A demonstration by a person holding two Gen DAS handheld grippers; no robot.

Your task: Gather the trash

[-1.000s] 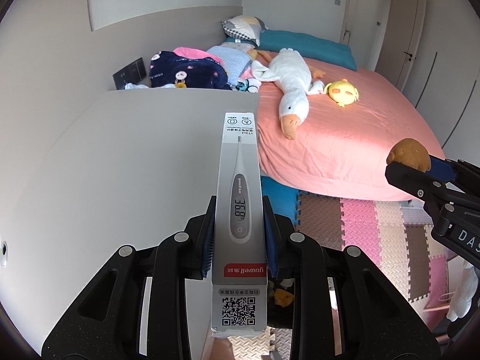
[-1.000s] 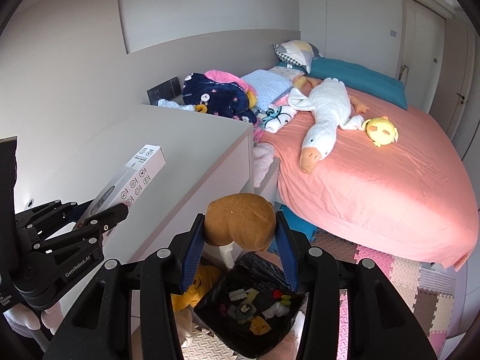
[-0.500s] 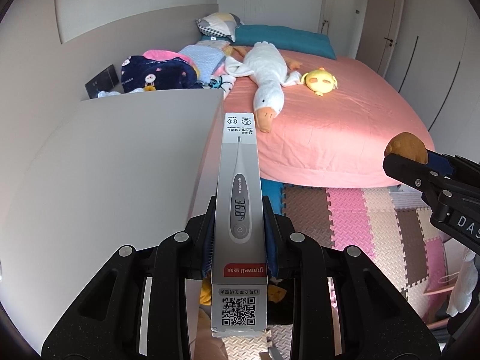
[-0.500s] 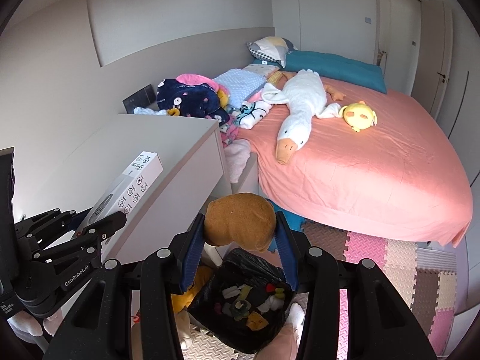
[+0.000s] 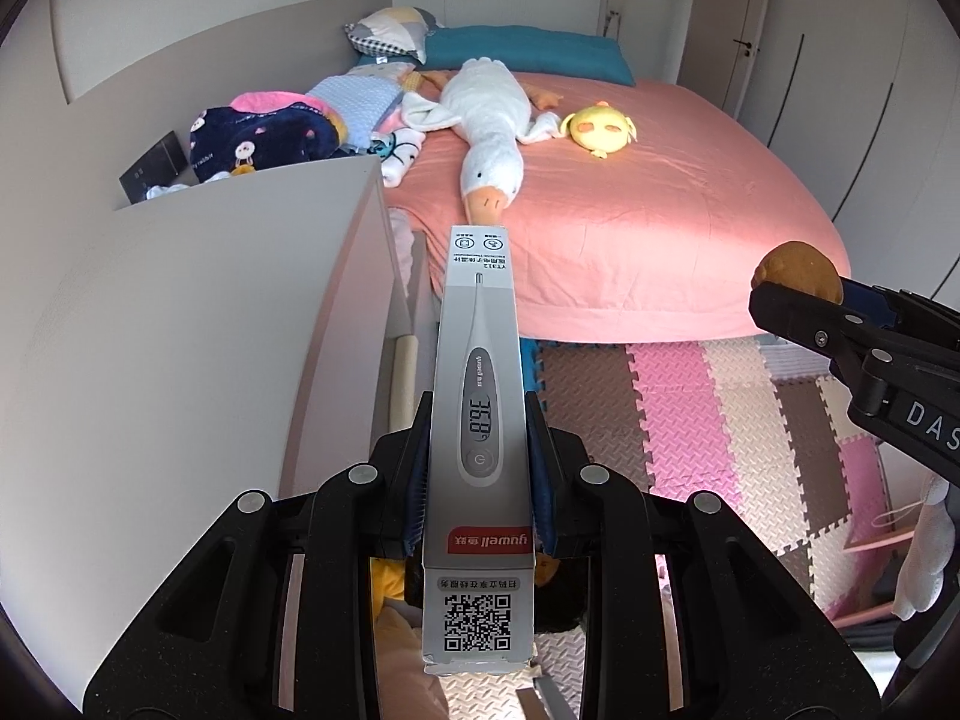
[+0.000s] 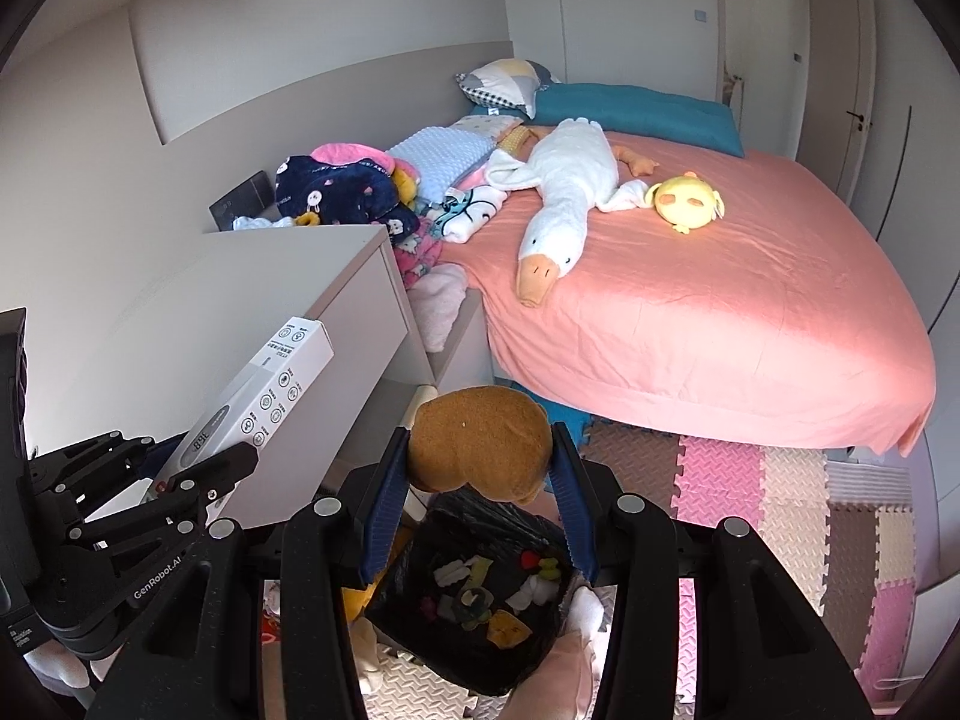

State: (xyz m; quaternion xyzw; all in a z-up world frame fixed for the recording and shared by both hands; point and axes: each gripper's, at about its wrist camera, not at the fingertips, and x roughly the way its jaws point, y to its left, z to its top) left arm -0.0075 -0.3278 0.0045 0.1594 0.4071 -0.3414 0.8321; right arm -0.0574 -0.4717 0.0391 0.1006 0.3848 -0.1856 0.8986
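Note:
My left gripper (image 5: 477, 450) is shut on a long grey thermometer box (image 5: 477, 420), held out beside the white cabinet; the box also shows at left in the right wrist view (image 6: 264, 384). My right gripper (image 6: 480, 480) is shut on a brown bread-like lump (image 6: 480, 447), which also shows at right in the left wrist view (image 5: 795, 270). Directly below the lump sits an open black trash bag (image 6: 480, 594) with several bits of rubbish inside.
A white cabinet (image 5: 180, 324) stands at left. A pink bed (image 6: 690, 300) with a white goose plush (image 6: 564, 192), a yellow plush (image 6: 687, 201) and piled clothes (image 6: 342, 186) fills the back. Foam puzzle mats (image 5: 690, 408) cover the floor.
Both grippers have shifted to the right, off the cabinet top toward the floor gap beside the bed. The trash bag sits more fully under the right gripper. Both grips are unchanged.

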